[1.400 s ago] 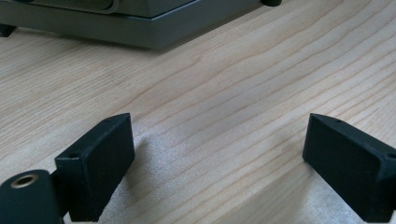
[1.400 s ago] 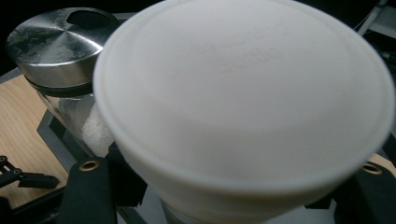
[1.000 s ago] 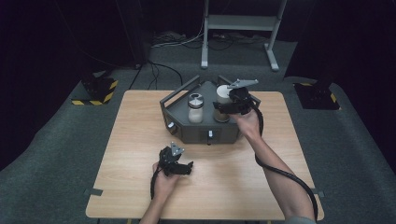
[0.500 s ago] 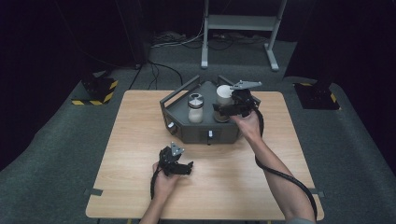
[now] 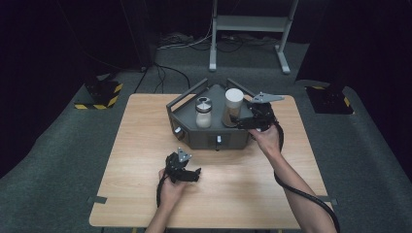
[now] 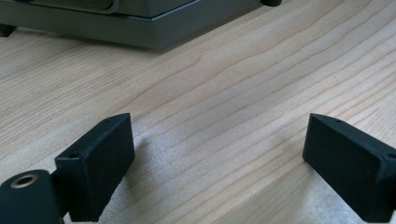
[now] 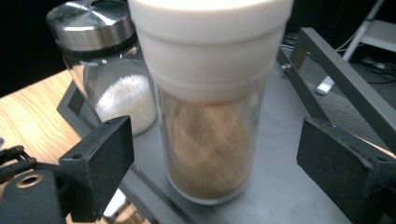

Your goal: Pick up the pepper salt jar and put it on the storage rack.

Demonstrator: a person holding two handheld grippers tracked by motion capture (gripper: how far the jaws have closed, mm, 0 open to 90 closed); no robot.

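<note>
The right gripper (image 5: 241, 120) is seen at centre frame in the high view, its jaws just opened and drawn back slightly from the white-capped jar (image 5: 232, 106). In the right gripper view that jar (image 7: 210, 107) stands upright between the spread jaws, touched by neither, on the grey tray (image 7: 285, 186). A release onto the tray is judged complete. A steel-lidded jar (image 5: 203, 111) of white grains stands just beside it, to its left. The left gripper (image 5: 190, 174), at lower centre, rests on the table (image 5: 136, 145), its jaws open and empty.
</note>
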